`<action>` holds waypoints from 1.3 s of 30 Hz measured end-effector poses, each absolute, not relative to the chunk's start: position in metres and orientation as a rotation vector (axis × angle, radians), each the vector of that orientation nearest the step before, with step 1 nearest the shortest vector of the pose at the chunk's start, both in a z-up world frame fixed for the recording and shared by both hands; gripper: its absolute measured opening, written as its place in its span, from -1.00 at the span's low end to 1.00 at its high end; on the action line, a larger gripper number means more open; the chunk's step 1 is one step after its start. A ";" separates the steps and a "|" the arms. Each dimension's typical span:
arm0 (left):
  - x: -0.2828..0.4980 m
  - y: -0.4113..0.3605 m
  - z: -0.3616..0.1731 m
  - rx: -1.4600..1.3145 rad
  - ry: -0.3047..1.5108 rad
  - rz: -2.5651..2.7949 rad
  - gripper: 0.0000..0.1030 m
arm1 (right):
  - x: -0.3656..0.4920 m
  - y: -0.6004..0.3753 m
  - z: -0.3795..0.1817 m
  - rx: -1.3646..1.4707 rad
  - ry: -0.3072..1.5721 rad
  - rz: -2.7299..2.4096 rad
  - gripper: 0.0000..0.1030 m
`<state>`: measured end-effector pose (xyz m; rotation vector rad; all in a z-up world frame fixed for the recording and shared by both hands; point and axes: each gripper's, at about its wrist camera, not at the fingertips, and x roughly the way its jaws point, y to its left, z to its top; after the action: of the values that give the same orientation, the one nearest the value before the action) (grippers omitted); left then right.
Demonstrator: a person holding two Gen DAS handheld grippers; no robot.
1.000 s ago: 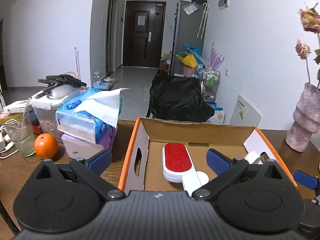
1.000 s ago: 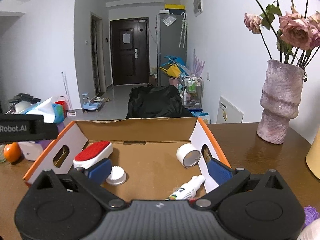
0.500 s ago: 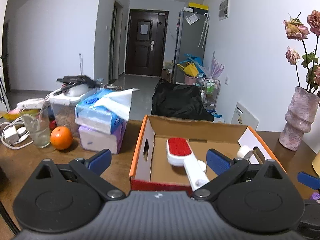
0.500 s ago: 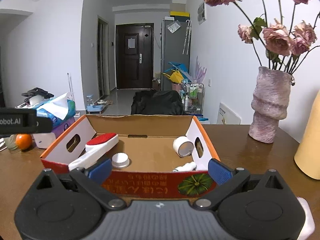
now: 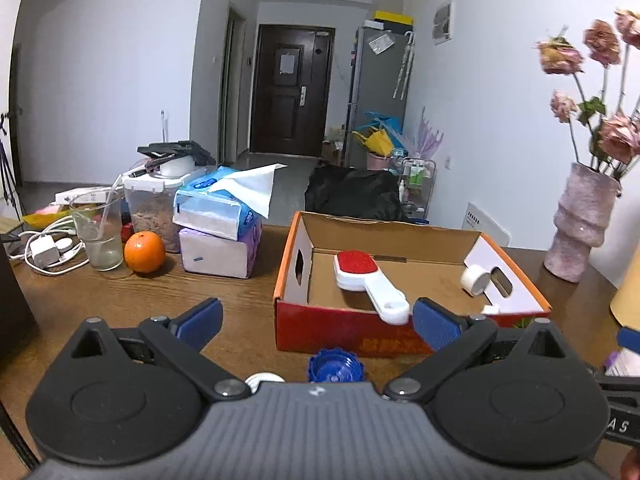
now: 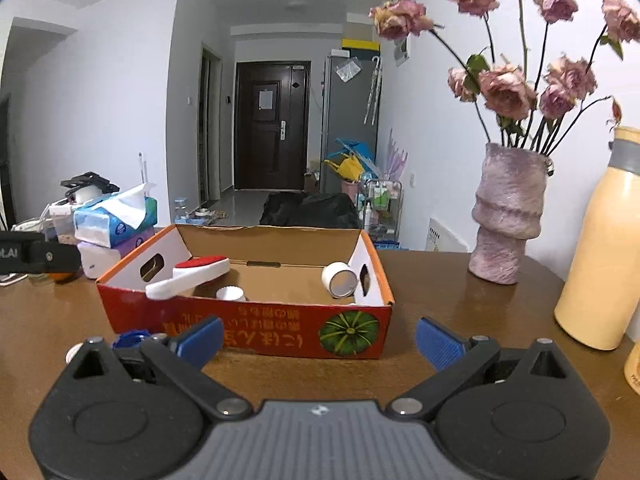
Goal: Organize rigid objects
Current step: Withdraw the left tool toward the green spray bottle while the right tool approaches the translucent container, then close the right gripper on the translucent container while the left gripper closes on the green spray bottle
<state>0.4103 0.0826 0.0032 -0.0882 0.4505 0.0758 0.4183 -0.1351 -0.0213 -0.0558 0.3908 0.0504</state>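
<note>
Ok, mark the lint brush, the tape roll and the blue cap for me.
lint brush (image 5: 356, 266): left wrist view, on its red pad.
tape roll (image 6: 339, 279): right wrist view, on its white side near the open end.
blue cap (image 5: 335, 366): left wrist view, on its ridged top, in front of the box.

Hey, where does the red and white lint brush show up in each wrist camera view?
Left wrist view: lint brush right of centre, in the cardboard box, handle over the near wall.
Right wrist view: lint brush left of centre, at the box's left end.
Shared landmark: the white tape roll by the box's right wall.
</note>
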 end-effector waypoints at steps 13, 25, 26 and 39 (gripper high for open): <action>0.365 0.070 -0.023 -0.071 0.508 0.088 1.00 | 0.353 -0.162 -0.035 -0.078 0.340 0.040 0.99; 0.352 0.058 -0.045 -0.047 0.560 0.093 1.00 | 0.328 -0.205 -0.061 -0.094 0.347 -0.039 0.99; 0.353 0.057 -0.047 -0.043 0.565 0.095 1.00 | 0.328 -0.209 -0.062 -0.093 0.345 -0.046 0.99; 0.368 0.059 -0.065 -0.051 0.640 0.089 1.00 | 0.382 -0.255 -0.080 -0.029 0.387 -0.166 0.76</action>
<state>0.3676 0.0593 -0.0646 -0.0509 0.6396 0.0889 0.3819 -0.2551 -0.0802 -0.0289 0.3868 -0.1664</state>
